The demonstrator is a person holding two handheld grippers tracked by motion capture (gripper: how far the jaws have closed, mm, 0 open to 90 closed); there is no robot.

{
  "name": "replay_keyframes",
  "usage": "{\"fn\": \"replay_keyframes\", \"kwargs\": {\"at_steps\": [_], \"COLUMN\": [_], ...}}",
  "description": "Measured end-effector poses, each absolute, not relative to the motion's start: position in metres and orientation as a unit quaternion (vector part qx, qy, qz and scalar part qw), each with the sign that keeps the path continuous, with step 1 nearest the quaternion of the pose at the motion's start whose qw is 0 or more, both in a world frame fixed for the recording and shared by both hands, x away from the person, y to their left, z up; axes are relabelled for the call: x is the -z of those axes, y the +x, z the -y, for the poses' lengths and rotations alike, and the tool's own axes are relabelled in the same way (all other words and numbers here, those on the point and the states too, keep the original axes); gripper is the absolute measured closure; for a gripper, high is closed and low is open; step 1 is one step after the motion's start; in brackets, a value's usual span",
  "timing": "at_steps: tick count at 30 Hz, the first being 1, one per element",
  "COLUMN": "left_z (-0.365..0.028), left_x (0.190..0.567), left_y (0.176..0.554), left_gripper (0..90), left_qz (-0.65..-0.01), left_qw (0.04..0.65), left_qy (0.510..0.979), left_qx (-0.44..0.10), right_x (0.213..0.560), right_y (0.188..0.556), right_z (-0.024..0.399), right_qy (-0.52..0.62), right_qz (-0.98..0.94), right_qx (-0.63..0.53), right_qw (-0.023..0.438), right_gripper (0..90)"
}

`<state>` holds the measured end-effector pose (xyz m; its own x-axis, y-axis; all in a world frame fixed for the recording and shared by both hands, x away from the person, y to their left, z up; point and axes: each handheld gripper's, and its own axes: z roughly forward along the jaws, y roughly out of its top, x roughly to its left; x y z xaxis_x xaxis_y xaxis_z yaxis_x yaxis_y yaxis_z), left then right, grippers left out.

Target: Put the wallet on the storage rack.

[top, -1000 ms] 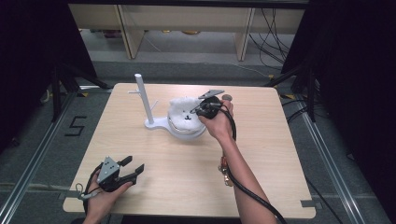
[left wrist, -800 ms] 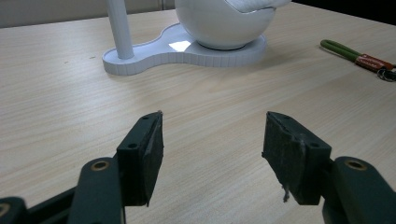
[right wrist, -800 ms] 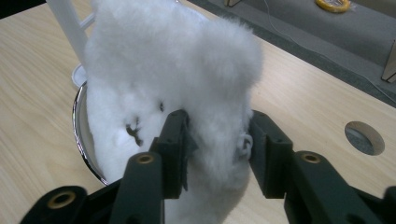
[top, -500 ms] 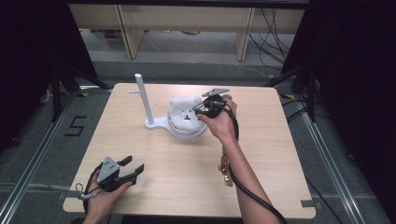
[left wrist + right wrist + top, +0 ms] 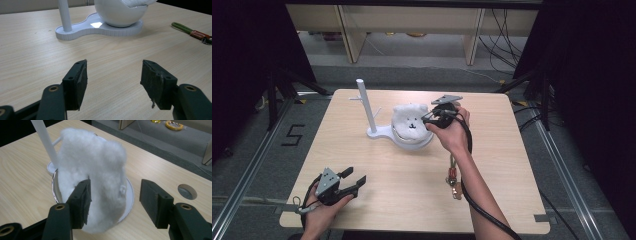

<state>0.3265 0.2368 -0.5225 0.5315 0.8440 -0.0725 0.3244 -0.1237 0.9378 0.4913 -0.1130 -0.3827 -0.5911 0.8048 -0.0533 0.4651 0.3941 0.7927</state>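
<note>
— Wooden table [image 5: 362, 150] carries what, counted?
— One white stand [image 5: 374, 131] with a bowl [image 5: 414, 142] near the far edge, one plush bear [image 5: 409, 121] in that bowl, one keychain [image 5: 453, 176] toward the right edge.
— Grippers?
— Left gripper [image 5: 354, 178], near corner, spread, empty. Right gripper [image 5: 113, 195] spread beside the bear; its own view shows the plush's back, the high view its face.

Even overhead light falls on the pale table [image 5: 402, 185], while the surroundings sink into near black. Soft shadows sit just under the left gripper [image 5: 113, 80]. Ahead of its jaws, glare shines on the white stand base [image 5: 96, 25]. Beyond the right gripper [image 5: 113, 197], the fluffy white toy [image 5: 97, 165] looks slightly overexposed and soft.
</note>
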Motion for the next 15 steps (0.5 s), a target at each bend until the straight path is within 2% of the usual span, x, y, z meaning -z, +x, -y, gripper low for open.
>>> {"fn": "replay_keyframes", "kwargs": {"at_steps": [6,15], "left_z": [-0.236,-0.238], "left_x": [0.523,0.522], "left_y": [0.327,0.327], "left_gripper": [37.5,37.5], "left_qz": [-0.411,-0.422], "left_qw": [0.519,0.515], "left_qy": [0.706,0.703], "left_qx": [-0.252,-0.251], "right_x": [0.381,0.398], "right_y": [0.477,0.451], "right_z": [0.128,0.167], "right_qy": [0.407,0.462], "right_qz": [-0.799,-0.8], "right_qx": [-0.388,-0.352], "right_qw": [0.214,0.149], "right_gripper": [45.6,51.7]}}
